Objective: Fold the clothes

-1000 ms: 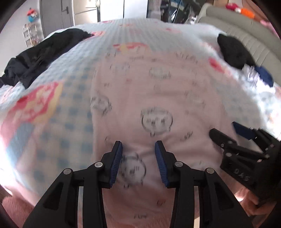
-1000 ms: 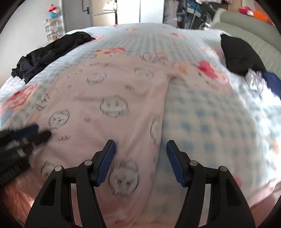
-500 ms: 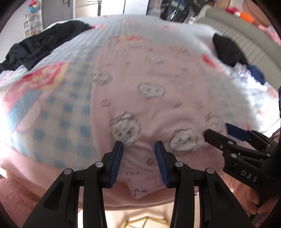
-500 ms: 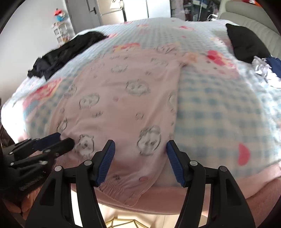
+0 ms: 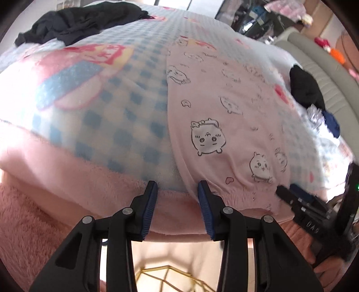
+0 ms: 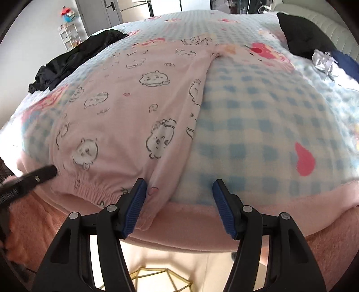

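Pink pyjama trousers point(image 5: 224, 112) printed with cartoon animals lie flat on the bed, their elastic waistband at the near edge. My left gripper point(image 5: 177, 186) hovers at the waistband's left corner. Its jaws are closing a little and stand apart, with the garment's edge between them and not pressed. In the right wrist view the trousers point(image 6: 134, 101) fill the left half. My right gripper point(image 6: 179, 185) stands wide open over the waistband's right corner and the blanket beside it. Each gripper shows in the other's view: the right gripper point(image 5: 289, 191) and the left gripper point(image 6: 44, 173).
A blue checked blanket point(image 6: 258, 123) with a pink fleece border point(image 5: 89, 191) covers the bed. Black clothes point(image 5: 78, 20) lie at the far left; a black garment point(image 5: 305, 87) and blue and white items point(image 5: 329, 121) lie at the right by the grey headboard point(image 5: 325, 67). A gold wire object point(image 6: 157, 278) stands on the floor below.
Both grippers have drawn back from over the middle of the trousers to the waistband at the bed's near edge. The left view has rolled. Floor and bed border now show.
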Available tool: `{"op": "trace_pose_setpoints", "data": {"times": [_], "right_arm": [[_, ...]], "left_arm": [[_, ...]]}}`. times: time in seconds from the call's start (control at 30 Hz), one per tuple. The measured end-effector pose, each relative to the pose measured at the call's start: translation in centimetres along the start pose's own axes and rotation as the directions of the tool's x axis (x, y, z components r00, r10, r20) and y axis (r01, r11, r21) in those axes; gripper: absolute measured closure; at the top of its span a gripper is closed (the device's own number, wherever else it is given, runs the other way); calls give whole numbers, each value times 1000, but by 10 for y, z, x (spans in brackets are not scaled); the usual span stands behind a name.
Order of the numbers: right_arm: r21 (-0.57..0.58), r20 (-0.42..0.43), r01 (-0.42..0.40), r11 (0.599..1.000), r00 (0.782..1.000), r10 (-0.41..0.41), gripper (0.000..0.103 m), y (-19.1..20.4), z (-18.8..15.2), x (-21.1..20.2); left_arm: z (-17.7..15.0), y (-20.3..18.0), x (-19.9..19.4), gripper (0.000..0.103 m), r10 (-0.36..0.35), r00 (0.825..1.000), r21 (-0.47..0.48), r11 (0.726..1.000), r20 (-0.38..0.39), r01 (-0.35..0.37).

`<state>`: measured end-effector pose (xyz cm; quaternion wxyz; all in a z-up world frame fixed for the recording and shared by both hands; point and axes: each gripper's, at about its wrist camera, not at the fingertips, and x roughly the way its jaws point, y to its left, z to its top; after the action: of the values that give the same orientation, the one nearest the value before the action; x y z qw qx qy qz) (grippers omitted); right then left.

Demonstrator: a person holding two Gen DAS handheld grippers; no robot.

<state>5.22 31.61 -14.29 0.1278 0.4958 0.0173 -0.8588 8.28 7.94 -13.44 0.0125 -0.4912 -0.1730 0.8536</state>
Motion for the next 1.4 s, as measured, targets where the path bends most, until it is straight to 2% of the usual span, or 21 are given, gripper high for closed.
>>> {"op": "trace_pose_setpoints", "data": {"times": [0.03, 0.1, 0.23, 0.4, 0.5, 0.57, 0.67, 0.77, 0.8, 0.87, 0.93, 1.03, 1.13, 1.2, 1.4], "right_arm": [[3, 2, 0, 1000, 1000, 0, 41, -1, -1, -2], [26, 10, -28, 999, 1000, 27, 41, -8, -2, -6], [98, 1, -158, 983, 987, 158, 40, -19, -6, -8], [81, -15, -154, 985, 988, 156, 41, -11, -8, 0], [86, -19, -123, 989, 992, 125, 49, -15, -7, 3], [89, -33, -91, 992, 995, 94, 50, -18, -7, 5], [133, -31, -116, 984, 992, 122, 50, -25, -8, 6], [169, -4, -167, 971, 985, 170, 50, -28, -5, 3], [170, 9, -171, 970, 985, 172, 50, -28, -3, 0], [161, 28, -163, 973, 987, 161, 50, -27, 4, -6], [144, 53, -138, 980, 990, 131, 50, -29, 15, -18], [118, 105, -112, 987, 989, 100, 49, -39, 42, -32], [72, 141, -73, 995, 988, 63, 49, -48, 84, -32], [39, 161, -37, 999, 986, 30, 49, -57, 118, -24], [-12, 128, 58, 998, 990, -56, 49, -71, 216, 33]], "left_arm": [[-2, 1, -2, 64, -16, 1000, -4, 1000, 7, 16], [-5, 3, -2, 64, -99, 995, -33, 995, 2, 99], [-13, 7, -1, 63, -252, 968, -88, 964, -1, 251], [-16, 9, 18, 64, -219, 975, -133, 968, -39, 212], [-19, 13, 18, 64, -176, 983, -148, 975, -47, 167], [-21, 18, 14, 63, -191, 981, -151, 972, -46, 182], [-22, 23, 8, 64, -256, 966, -169, 953, -14, 250], [-18, 22, 1, 64, -288, 957, -176, 941, 28, 288], [-17, 21, -3, 64, -290, 956, -172, 941, 43, 293], [-9, 13, -17, 64, -228, 970, -119, 964, 80, 236], [0, 4, -29, 64, -174, 978, -67, 981, 117, 183], [26, -16, -32, 63, -193, 973, 32, 981, 129, 190], [55, -36, -16, 63, -225, 970, 85, 972, 96, 217], [80, -50, 0, 63, -226, 972, 119, 969, 70, 217], [168, -81, 39, 64, -223, 975, 176, 959, -8, 221]]}}
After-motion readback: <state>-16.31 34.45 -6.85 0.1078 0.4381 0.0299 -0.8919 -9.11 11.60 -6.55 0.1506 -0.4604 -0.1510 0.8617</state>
